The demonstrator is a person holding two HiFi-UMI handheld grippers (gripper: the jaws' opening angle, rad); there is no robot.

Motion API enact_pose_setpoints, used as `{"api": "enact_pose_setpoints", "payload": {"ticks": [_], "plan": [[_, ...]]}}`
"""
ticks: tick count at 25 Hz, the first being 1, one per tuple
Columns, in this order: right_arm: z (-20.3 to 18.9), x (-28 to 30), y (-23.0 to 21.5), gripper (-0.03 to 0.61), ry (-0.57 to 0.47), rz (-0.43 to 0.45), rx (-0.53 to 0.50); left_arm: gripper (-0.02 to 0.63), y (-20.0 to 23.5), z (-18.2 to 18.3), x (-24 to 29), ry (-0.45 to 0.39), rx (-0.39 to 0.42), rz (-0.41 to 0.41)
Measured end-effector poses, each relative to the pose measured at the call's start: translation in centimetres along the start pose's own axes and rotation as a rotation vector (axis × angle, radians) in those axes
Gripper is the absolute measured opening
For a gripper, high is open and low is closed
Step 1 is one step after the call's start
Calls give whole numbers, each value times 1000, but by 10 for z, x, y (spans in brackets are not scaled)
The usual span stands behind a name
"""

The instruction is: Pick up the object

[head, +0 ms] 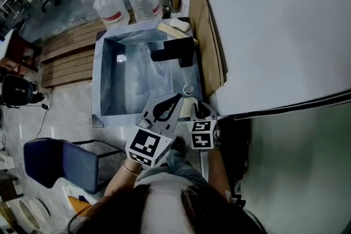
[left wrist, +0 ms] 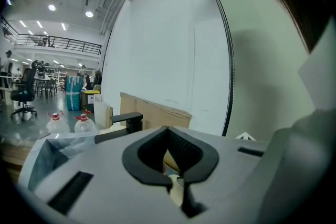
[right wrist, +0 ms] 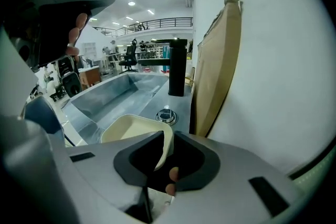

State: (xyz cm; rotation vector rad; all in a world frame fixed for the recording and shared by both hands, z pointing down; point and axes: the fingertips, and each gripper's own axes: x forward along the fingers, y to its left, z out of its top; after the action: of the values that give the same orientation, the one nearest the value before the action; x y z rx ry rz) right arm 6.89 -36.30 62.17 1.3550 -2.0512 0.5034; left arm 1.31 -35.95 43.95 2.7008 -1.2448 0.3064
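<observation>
A cream shallow dish (head: 188, 108) rests on the steel counter at the sink's near right corner, between my two grippers. In the right gripper view the dish (right wrist: 131, 131) lies just ahead, and its near rim runs in between the jaws of my right gripper (right wrist: 167, 136), which is shut on that rim. In the head view the right gripper (head: 202, 107) sits at the dish's right side. My left gripper (head: 176, 99) is at the dish's left side with its tips together. In its own view the left gripper (left wrist: 168, 128) is shut, and a cream patch (left wrist: 172, 161) shows through the gap behind the tips.
A steel sink basin (head: 131, 79) lies ahead, with a black faucet (head: 175, 51) and a round drain knob (head: 188, 89) on its right deck. Cardboard sheets (head: 205, 24) lean on the white wall to the right. Two water bottles (head: 112, 5) stand beyond the sink. A blue chair (head: 60, 161) is at near left.
</observation>
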Motion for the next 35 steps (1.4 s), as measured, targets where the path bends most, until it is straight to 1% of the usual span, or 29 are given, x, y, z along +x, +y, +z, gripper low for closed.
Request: {"api": "enact_pose_setpoints", "payload": {"ticks": [12,16,23,28,35], "plan": [[-12,9,-1,59,46,20,34,8,2,-3,6,4,-4,22],[-15,11,-1,55,58,26,64,8,3,-2,3,4,-3,31],[-9,7,-2,34,21,5,92,8,7,-2,-8,2,1,57],[-7,1,-3,34,4,-13,115,8,6,-3,-19,-6,3,71],[1,-15,-1,32,-50,-25,141,8,0,2,-40,-26,7,79]]}}
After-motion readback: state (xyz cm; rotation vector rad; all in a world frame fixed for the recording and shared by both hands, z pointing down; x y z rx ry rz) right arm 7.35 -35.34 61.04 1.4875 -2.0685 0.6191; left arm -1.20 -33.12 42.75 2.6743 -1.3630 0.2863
